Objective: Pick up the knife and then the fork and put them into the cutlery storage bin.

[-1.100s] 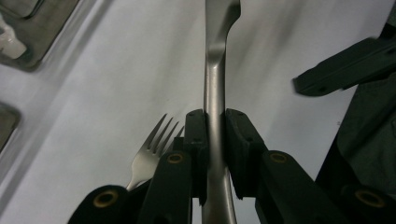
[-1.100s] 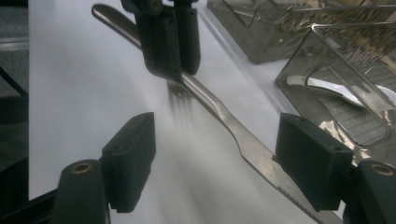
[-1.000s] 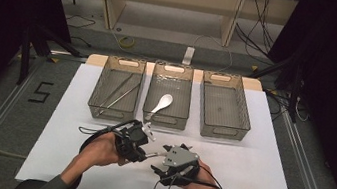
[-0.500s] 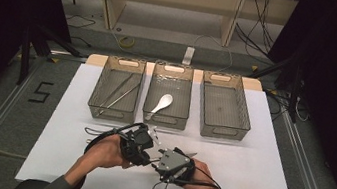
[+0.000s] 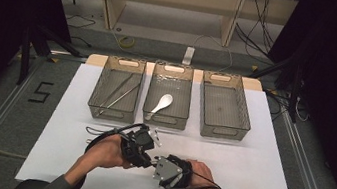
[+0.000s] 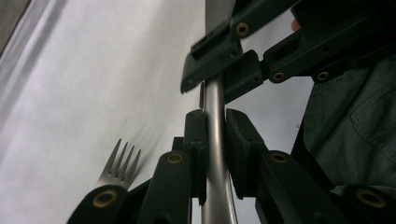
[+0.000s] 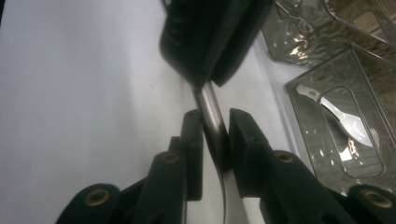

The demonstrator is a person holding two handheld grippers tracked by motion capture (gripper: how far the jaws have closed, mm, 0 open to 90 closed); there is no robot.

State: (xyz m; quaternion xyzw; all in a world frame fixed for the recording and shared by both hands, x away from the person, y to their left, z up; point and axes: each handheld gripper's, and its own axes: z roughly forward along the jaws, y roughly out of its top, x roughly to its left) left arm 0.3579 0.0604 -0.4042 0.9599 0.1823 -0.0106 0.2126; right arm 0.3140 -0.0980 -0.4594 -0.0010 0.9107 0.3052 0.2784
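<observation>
Steel runs between both our tools: a metal utensil handle (image 6: 215,140) is clamped in the left tool (image 6: 215,154), whose two black pads press flat on either side of the shaft. A fork (image 6: 119,164) shows its tines at about eight o'clock of that grip, low against the white surface (image 6: 84,84); we cannot tell whether the tines belong to the clamped handle.

Our right tool (image 7: 215,144) has just been closing its jaws on the same shaft (image 7: 212,116), and its pads now sit against the metal from both sides, with the left tool gripping the shaft just beyond, toward twelve o'clock.

From the high view, the left tool (image 5: 146,144) and the right tool (image 5: 158,166) meet nose to nose near the front edge of the surface (image 5: 257,163), at roughly six o'clock of the three bins.

Farther out, toward twelve o'clock, three clear plastic bins stand in a row. The left bin (image 5: 102,87) holds long thin metal pieces that look like tongs (image 5: 118,94). The middle bin (image 5: 182,99) holds a white spoon (image 5: 161,104). The right bin (image 5: 242,110) stands at about one o'clock, well apart from our hands.
</observation>
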